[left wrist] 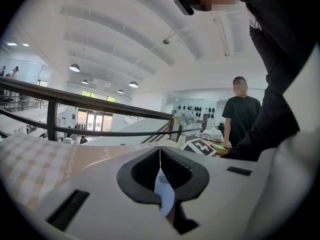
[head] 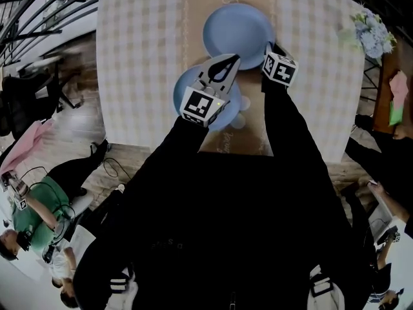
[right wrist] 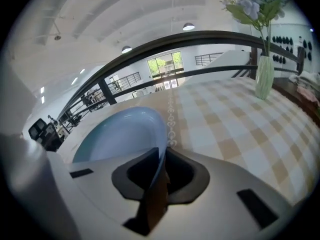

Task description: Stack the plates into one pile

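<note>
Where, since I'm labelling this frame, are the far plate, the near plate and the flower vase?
far plate (head: 237, 31): head view, bare centre.
near plate (head: 181, 84): head view, left rim.
flower vase (right wrist: 264, 79): right gripper view, vase body.

The first plate (head: 239, 34), at 12 o'clock on the desk (head: 142, 57), and the second plate (head: 184, 84), at 7 o'clock from it, are pale blue. The desk is checked beige and white, with a tan centre strip. The left hand-held gripper (head: 231, 58) and the right hand-held gripper (head: 268, 46) are pale grey, and their cubes carry black-and-white squares.
</note>
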Motion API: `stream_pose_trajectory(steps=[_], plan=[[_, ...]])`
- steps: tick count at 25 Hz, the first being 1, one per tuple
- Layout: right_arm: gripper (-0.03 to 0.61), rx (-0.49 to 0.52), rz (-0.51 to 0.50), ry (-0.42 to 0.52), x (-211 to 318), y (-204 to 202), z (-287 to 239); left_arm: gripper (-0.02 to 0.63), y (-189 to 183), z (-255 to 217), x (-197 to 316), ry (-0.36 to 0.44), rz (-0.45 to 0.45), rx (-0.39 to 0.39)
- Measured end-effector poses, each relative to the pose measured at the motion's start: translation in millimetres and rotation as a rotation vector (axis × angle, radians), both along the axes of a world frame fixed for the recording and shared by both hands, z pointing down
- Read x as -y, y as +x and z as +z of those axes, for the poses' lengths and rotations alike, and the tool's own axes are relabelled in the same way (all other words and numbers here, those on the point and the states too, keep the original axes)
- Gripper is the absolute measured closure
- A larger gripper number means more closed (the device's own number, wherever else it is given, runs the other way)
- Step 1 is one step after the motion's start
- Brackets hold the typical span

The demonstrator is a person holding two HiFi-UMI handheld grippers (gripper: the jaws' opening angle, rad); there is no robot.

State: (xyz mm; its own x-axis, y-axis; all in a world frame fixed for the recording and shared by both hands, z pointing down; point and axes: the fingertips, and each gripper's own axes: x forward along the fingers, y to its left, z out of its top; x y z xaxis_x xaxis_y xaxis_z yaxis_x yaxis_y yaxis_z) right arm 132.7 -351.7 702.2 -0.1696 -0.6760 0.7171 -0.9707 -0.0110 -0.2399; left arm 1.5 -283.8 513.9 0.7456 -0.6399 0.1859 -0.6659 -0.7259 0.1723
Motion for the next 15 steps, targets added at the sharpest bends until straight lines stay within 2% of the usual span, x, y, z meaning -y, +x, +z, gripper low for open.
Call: stream_pose_trajectory(steps=[6, 15], plan=[[0.561, 0.159, 0.178, -0.01, -1.7, 4.7, 7.9, 0.594, -9.8, 6.8, -3.3, 0.007, -0.018, 0.003], [0.56, 0.216, 0.291, -0.004, -8.7, 26.2, -3.1, 0.594, -13.5, -0.5, -14.7, 0.027, -0.023, 0.002]])
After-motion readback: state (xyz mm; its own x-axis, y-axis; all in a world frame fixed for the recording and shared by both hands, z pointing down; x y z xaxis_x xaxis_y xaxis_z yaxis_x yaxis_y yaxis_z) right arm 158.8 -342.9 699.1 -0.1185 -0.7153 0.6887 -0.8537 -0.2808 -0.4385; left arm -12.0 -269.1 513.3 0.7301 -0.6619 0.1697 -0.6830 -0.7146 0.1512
